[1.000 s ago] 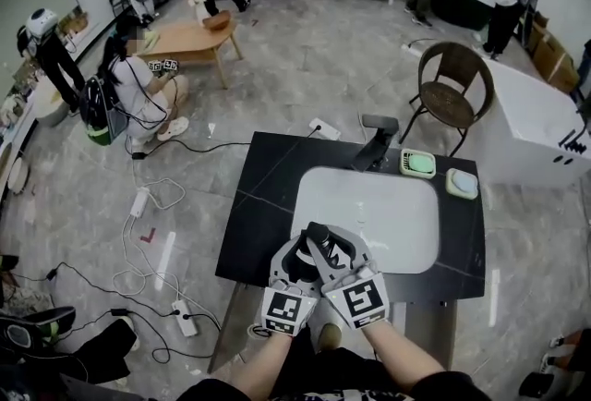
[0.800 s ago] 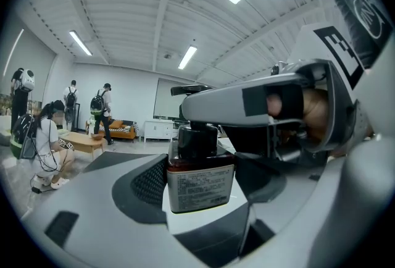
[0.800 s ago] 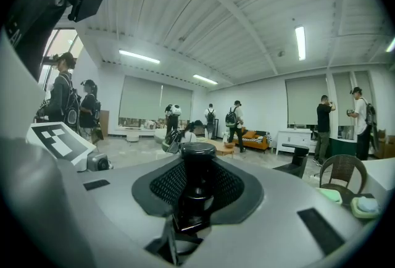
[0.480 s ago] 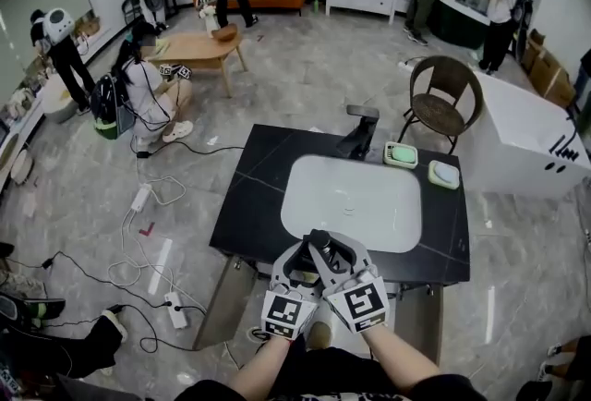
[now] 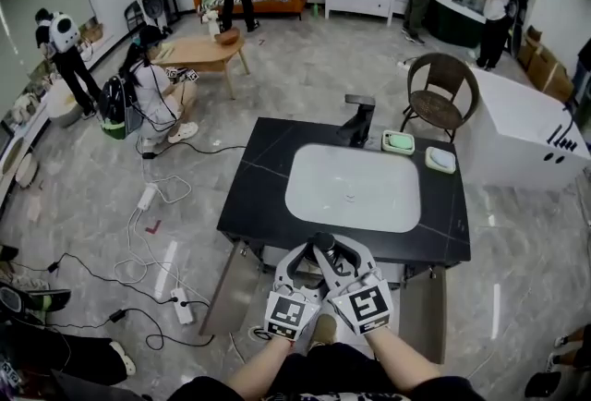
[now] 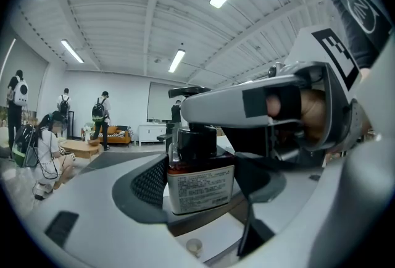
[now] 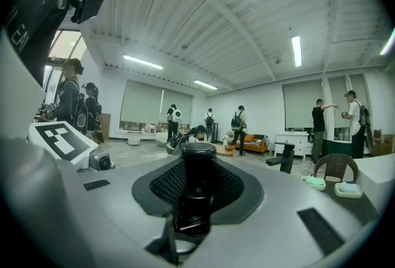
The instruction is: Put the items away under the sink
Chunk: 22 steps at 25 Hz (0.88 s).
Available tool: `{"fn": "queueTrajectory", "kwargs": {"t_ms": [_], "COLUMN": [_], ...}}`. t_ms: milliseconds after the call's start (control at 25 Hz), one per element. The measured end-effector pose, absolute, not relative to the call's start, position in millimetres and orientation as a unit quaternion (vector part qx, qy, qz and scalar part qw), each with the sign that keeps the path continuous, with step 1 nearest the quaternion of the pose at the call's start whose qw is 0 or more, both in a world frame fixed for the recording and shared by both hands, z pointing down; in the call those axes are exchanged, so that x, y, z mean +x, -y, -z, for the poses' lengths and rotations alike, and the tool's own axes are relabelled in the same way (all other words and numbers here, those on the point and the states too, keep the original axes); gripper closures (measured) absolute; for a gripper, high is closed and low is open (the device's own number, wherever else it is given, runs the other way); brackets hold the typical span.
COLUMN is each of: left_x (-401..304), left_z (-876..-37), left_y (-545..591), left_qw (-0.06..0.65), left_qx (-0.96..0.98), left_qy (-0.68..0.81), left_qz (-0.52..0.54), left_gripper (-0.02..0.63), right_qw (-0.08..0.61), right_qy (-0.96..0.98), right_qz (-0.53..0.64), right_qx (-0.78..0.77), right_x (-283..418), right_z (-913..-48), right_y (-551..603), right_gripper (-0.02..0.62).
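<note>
The left gripper (image 5: 305,257) pinches an amber bottle (image 6: 199,181) with a black cap and a white printed label, its jaws pressed against the bottle's sides. The right gripper (image 5: 336,253) meets it tip to tip, and its jaws clamp the black cap (image 7: 198,165) of the same bottle. Both grippers and the bottle hang just in front of the white rectangular sink (image 5: 353,191), over the near edge of the black stone countertop (image 5: 259,198) around it, with the bottle upright.

A black angular faucet (image 5: 358,120) stands at the sink's far rim. To the right of the faucet, beyond the sink's far right corner, two pale green soap dishes (image 5: 399,142) lie on the counter. A brown round-backed chair (image 5: 445,92) stands on the floor beyond the sink, past those dishes.
</note>
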<state>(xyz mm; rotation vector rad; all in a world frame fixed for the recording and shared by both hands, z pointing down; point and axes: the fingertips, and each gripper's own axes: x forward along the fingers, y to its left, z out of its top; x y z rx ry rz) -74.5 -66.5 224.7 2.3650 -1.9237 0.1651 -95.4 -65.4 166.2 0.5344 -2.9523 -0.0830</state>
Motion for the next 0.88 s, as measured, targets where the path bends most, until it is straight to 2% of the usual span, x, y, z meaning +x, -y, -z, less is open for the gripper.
{"fn": "queueTrajectory", "kwargs": {"t_ms": [200, 560, 880], "left_x": [-51, 2, 18], "left_z": [-224, -251, -273], "left_y": [25, -55, -77], "left_qw": [0.042, 0.069, 0.076], "left_qx": [0.782, 0.8, 0.806], "left_qy": [0.619, 0.593, 0.584], "left_qz": [-0.056, -0.063, -0.068], "left_gripper": [0.267, 0.267, 0.267], "right_qw": [0.06, 0.093, 0.094], "right_qy": [0.98, 0.972, 0.97], "right_qz": [0.028, -0.003, -0.009], "right_qx": [0.19, 0.214, 0.223], "right_x": [-72, -21, -5], "right_z": [-165, -194, -218], "right_y": [26, -51, -72], "right_gripper": [0.494, 0.494, 0.494]}}
